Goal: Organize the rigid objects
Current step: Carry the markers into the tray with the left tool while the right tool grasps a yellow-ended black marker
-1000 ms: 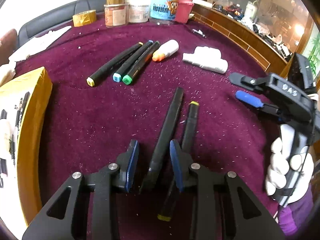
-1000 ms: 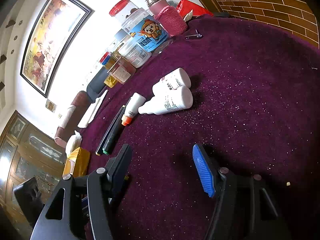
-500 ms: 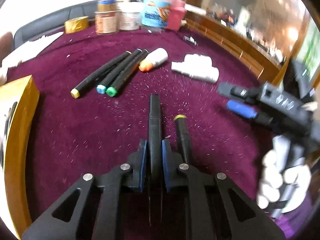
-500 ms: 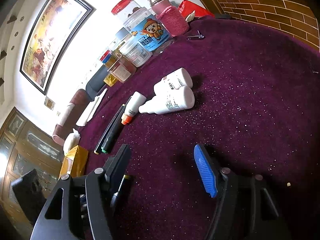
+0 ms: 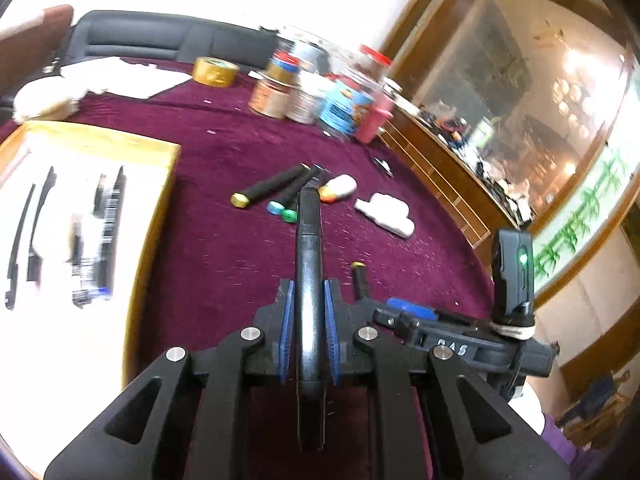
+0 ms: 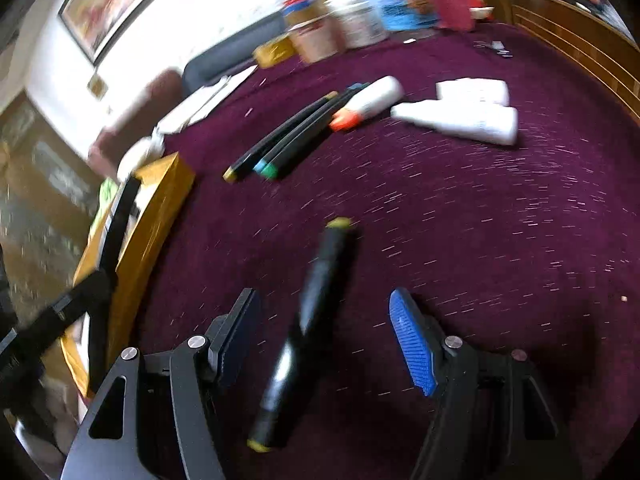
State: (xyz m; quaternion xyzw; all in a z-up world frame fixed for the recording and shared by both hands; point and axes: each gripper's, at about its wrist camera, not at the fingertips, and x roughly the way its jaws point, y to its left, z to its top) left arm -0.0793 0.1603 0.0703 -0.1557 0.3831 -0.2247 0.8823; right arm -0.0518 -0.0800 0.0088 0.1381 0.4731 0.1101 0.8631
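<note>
One black marker (image 5: 308, 264) sits clamped (lengthwise) in left claw (image 5: 309, 300).

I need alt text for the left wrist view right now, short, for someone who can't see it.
The left claw is shut on a black marker, held above a purple tablecloth. Beyond lie three more markers and white bottles; a yellow box sits left, the right claw right.

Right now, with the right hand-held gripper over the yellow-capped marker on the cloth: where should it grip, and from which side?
Grip the marker mid-barrel, from above: it lies flat between the open right hand-held gripper pads, lengthwise, so they close across its narrow width.
</note>
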